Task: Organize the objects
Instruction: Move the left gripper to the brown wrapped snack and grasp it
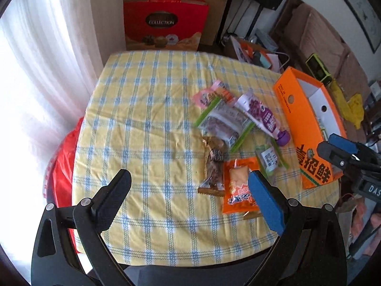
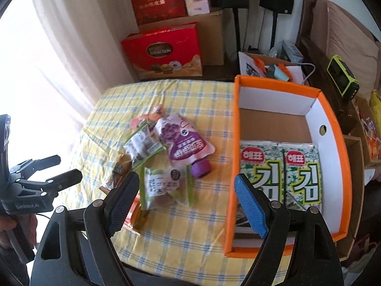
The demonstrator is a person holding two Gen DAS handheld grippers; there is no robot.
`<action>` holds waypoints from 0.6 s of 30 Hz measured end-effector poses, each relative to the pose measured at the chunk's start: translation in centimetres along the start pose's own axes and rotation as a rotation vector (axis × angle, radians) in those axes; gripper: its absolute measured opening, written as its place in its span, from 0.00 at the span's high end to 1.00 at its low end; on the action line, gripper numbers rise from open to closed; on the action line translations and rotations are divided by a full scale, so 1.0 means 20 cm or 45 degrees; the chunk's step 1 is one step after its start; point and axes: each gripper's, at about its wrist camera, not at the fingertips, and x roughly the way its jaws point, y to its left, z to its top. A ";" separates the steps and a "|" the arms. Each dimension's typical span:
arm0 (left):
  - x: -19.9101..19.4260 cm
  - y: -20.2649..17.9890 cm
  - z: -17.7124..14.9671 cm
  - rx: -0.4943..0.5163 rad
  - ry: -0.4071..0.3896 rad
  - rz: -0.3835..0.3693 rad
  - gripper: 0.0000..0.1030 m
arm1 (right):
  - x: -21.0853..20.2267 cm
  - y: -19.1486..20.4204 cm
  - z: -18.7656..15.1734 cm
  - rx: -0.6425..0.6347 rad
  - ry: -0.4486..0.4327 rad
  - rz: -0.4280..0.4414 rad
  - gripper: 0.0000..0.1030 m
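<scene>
Both grippers, left [image 1: 189, 196] and right [image 2: 187, 201], are hovering with fingers released above snack packets [image 2: 164, 186] lying on the checked worktop [image 1: 147, 128] beside an orange box [image 2: 333, 128].

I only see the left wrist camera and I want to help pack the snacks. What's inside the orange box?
Observer: Two seaweed packs lie side by side in the near part of the orange box.
Operator: Is there room for more?
Observer: Yes, the far part shows only the bare cardboard floor.
Operator: Is the other gripper carrying something?
Observer: No, the right gripper is open and holds nothing.
</scene>
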 end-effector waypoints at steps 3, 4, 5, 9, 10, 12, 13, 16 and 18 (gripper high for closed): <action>0.05 0.01 -0.02 -0.013 0.035 -0.003 0.08 | 0.04 0.05 -0.03 -0.009 0.029 0.022 0.24; 0.06 0.02 -0.03 -0.014 0.040 -0.001 0.10 | 0.05 0.07 -0.04 -0.014 0.038 0.026 0.26; 0.08 0.02 -0.04 -0.014 0.046 -0.002 0.12 | 0.06 0.08 -0.05 -0.021 0.046 0.029 0.28; 0.13 0.01 -0.05 -0.022 0.062 -0.007 0.13 | 0.10 0.14 -0.08 -0.042 0.071 0.034 0.36; 0.13 0.01 -0.05 -0.023 0.064 -0.011 0.14 | 0.11 0.15 -0.09 -0.043 0.075 0.035 0.37; 0.16 0.00 -0.05 -0.024 0.069 -0.025 0.16 | 0.13 0.17 -0.09 -0.038 0.084 0.044 0.39; 0.17 -0.01 -0.05 -0.022 0.073 -0.030 0.17 | 0.14 0.17 -0.10 -0.035 0.089 0.046 0.40; 0.22 -0.05 -0.04 -0.010 0.088 -0.041 0.17 | 0.16 0.16 -0.10 -0.015 0.104 0.050 0.40; 0.25 -0.07 -0.03 0.009 0.099 -0.031 0.17 | 0.17 0.15 -0.09 0.002 0.104 0.051 0.40</action>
